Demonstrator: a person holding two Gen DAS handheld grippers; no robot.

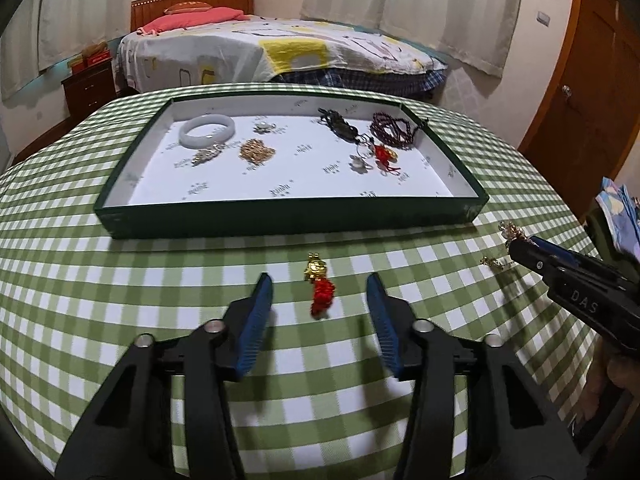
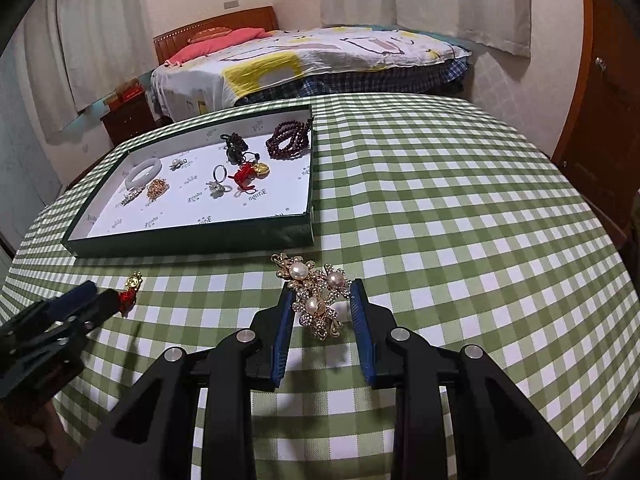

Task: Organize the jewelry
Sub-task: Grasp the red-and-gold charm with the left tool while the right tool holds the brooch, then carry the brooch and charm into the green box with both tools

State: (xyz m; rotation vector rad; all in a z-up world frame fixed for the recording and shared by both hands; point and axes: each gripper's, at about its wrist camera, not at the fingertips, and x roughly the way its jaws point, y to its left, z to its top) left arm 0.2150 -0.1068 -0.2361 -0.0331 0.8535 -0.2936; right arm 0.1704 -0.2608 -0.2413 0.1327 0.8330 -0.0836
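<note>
Jaws of the left gripper [image 1: 320, 282] were held apart astride the red-and-gold charm [image 1: 319, 287] on the tablecloth [image 1: 160, 280] (long axis along the fingers); the right gripper [image 2: 319, 289] seemingly clamped the pearl brooch [image 2: 318, 294], short of the tray [image 1: 280, 216].

The left gripper [image 1: 320, 284] hangs with jaws apart around a red-and-gold charm [image 1: 319, 287] lying on the checked surface [image 1: 160, 280]. Toward the far edge sits a green tray [image 1: 280, 220] holding jewelry.
</note>
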